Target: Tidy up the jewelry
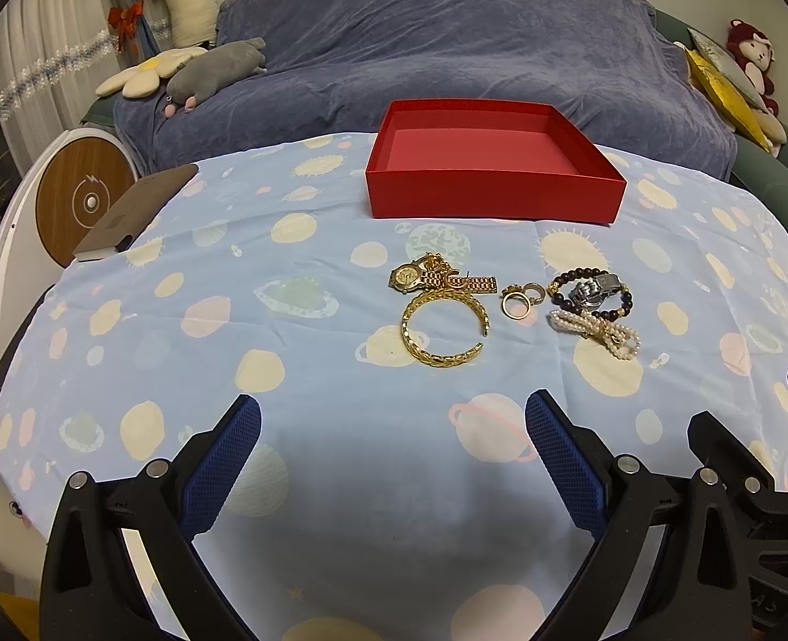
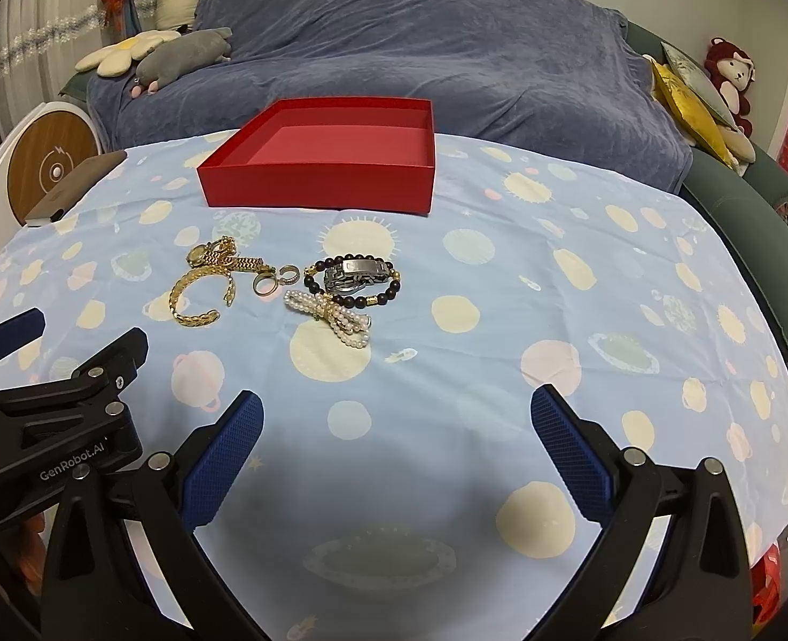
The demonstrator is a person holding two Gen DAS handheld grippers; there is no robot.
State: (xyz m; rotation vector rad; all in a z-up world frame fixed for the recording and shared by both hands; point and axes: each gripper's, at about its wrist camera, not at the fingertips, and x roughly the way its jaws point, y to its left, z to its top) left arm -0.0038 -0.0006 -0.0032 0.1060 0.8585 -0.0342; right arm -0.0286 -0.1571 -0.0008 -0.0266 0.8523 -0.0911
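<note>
An empty red box (image 1: 492, 189) (image 2: 319, 184) stands at the far side of the table. In front of it lies jewelry: a gold bangle (image 1: 439, 328) (image 2: 193, 296), a gold watch (image 1: 436, 278) (image 2: 223, 258), two rings (image 1: 519, 302) (image 2: 273, 280), a dark bead bracelet with a silver watch (image 1: 591, 288) (image 2: 353, 278) and a pearl bracelet (image 1: 597, 328) (image 2: 335, 315). My left gripper (image 1: 394, 427) is open and empty, near the front edge, short of the bangle. My right gripper (image 2: 396, 427) is open and empty, to the right of the left one.
A blue planet-print cloth (image 1: 233, 320) (image 2: 554, 294) covers the table. A brown phone-like slab (image 1: 132, 211) lies at the far left corner. A sofa with a blue throw (image 1: 447, 43) and plush toys stands behind. A round wooden-faced device (image 1: 86, 197) stands to the left.
</note>
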